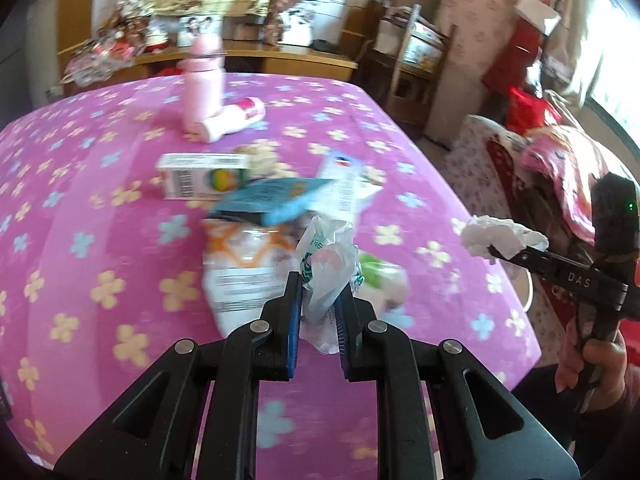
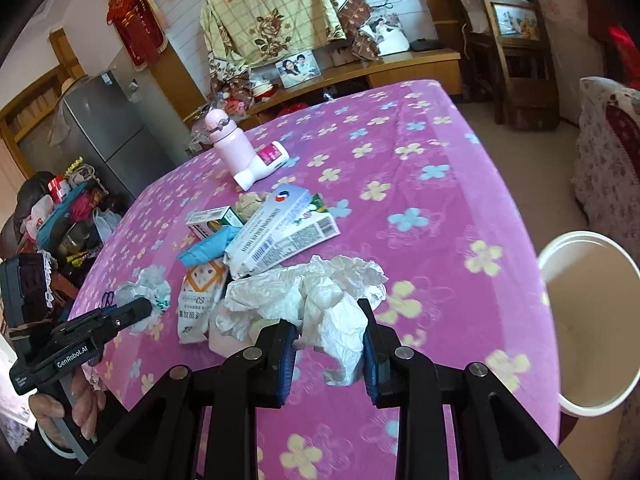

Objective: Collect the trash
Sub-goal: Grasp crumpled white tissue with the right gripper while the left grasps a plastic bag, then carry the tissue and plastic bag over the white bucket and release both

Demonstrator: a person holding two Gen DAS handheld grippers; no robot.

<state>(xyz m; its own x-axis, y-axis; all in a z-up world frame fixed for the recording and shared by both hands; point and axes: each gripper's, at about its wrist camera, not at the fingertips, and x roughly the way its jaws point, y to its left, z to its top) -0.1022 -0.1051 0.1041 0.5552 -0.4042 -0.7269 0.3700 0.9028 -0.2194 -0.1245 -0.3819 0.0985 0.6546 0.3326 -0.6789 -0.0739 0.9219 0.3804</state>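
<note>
Already loaded, both grippers hang over a table [image 2: 460, 184] draped in pink flowered cloth: the right gripper [image 2: 330, 340] has its blue-padded fingers [image 2: 286, 356] pinched on a crumpled white tissue [image 2: 320, 300], and the left gripper [image 1: 318, 300] is clamped on a scrunched plastic wrapper [image 1: 326, 264] with green print. The relation that matters sits just off the table's right edge, where a white bin [image 2: 588, 332] stands open-mouthed on the floor, close beside the right gripper's fingers and to their right, lower than the tabletop. By that measure the right hand is plainly the nearer carrier; the left, over the middle of the table, would have to cross the whole spread. Beyond the fingers, the remaining litter lies in one heap: an orange-and-white packet [image 2: 200, 296], a blue wrapper [image 2: 208, 248] and flattened medicine boxes [image 2: 280, 232], their long sides running diagonally away from the right gripper. Farther back stand a pink bottle [image 2: 228, 140] and a pink-labelled white tube [image 2: 266, 164] lying against it, probably not rubbish
</note>
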